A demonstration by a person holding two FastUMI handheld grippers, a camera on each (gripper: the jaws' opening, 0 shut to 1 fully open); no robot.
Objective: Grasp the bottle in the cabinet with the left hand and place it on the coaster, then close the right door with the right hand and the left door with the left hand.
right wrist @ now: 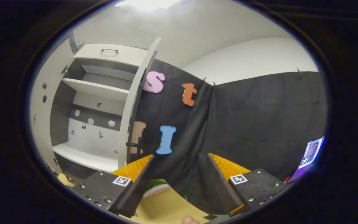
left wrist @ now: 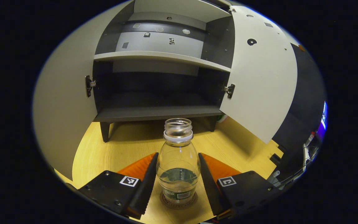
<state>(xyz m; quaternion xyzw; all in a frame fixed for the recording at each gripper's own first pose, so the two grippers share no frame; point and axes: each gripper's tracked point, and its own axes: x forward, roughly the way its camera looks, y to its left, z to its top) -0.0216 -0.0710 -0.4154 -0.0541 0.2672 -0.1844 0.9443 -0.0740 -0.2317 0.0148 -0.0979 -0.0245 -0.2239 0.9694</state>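
In the left gripper view, the clear bottle [left wrist: 178, 161] stands upright on the round coaster [left wrist: 179, 202] on the wooden tabletop [left wrist: 126, 149], before the open cabinet [left wrist: 157, 81]. The left tool [left wrist: 178, 183] flanks the bottle, jaws slightly apart from it. Both the left door [left wrist: 64, 109] and the right door [left wrist: 259, 74] stand open. The right tool [right wrist: 179, 186] hangs wide, holding nothing.

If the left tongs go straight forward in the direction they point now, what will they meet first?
The clear bottle, which stands on the coaster between the fingers of the left tongs. Beyond it lies the open cabinet, probably its bottom shelf edge, though depth is hard to judge in this view.
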